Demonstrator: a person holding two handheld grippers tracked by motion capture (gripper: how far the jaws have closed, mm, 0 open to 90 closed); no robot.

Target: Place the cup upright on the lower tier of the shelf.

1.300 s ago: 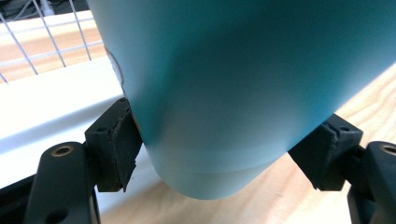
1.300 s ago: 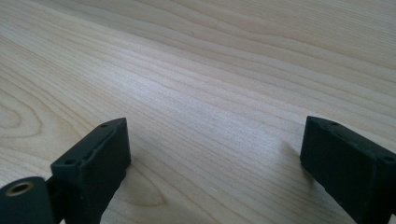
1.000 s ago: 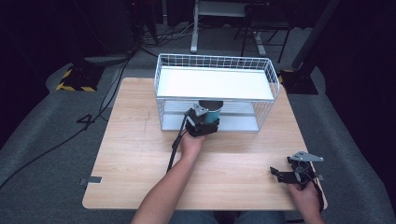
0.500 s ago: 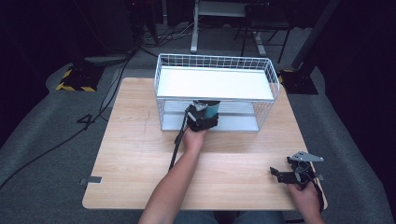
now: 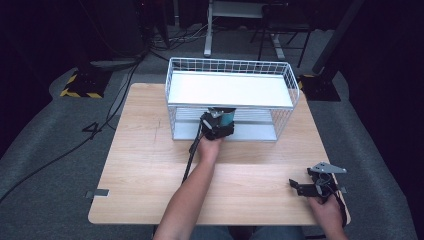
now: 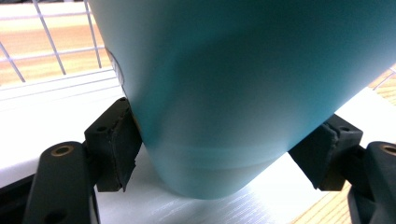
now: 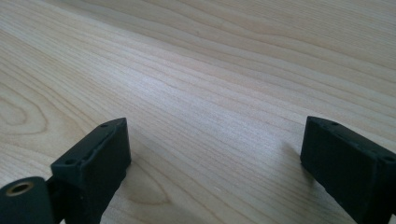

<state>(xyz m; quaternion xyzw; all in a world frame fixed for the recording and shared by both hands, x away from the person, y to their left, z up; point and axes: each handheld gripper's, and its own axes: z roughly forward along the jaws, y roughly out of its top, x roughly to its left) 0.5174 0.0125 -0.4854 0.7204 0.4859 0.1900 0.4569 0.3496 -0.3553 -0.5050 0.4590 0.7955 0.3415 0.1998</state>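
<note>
A teal cup (image 5: 228,118) is clamped between the pads of my left gripper (image 5: 216,126), at the front opening of the white wire rack (image 5: 230,90), just under its upper shelf. In the left gripper view the cup (image 6: 233,84) looms large, its rounded base hanging just above the rack's white lower shelf (image 6: 56,121), and both pads of my left gripper (image 6: 223,142) press on its sides. My right gripper (image 5: 296,186) rests at the table's front right, open. In the right gripper view nothing lies between the jaws of my right gripper (image 7: 215,154), just bare wood.
The rack stands at the far middle of the wooden table (image 5: 145,165); its top shelf is a bare white board and wire walls ring it. A black cable (image 5: 191,155) trails from the left gripper along the forearm. Dark floor surrounds the table.
My left gripper has edged a little forward and down with the cup, further under the rack's upper shelf. The right gripper has stayed where it was.
</note>
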